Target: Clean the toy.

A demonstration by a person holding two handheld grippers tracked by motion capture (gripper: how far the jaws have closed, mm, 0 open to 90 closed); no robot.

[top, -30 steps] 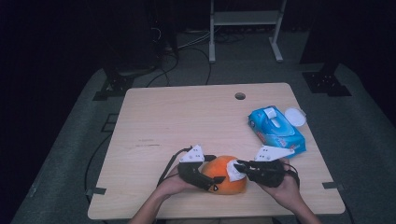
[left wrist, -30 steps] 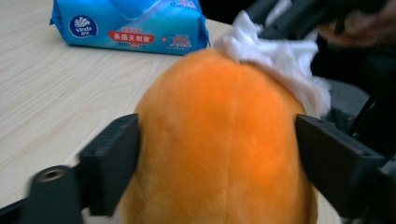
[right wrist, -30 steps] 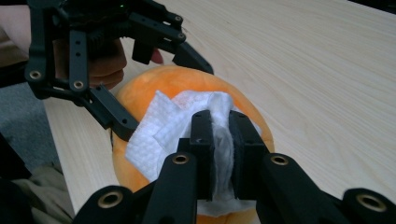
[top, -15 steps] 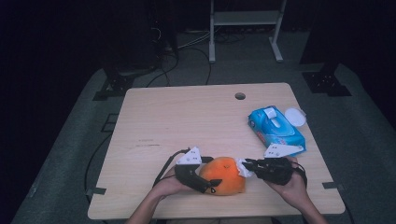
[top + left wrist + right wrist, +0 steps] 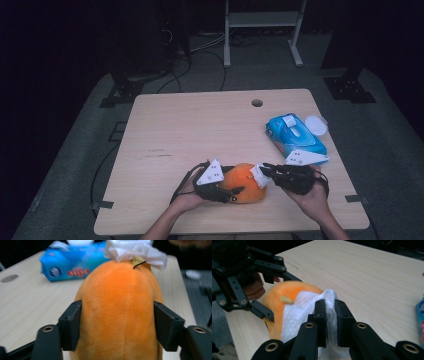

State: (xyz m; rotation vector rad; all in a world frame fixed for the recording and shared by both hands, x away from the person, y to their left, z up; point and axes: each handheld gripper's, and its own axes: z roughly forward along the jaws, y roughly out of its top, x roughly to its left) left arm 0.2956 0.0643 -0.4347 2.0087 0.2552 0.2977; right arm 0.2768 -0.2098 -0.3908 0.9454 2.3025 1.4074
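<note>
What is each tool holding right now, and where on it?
Left tool clamps the orange plush toy across its sides, jaws having just closed; right tool pinches the white wipe by a bunched fold.

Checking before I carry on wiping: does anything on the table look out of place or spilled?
Nothing spilled. The wipes pack has its lid flipped open. The left tool squeezes the orange plush toy; the right tool pinches a white wipe against it.
</note>
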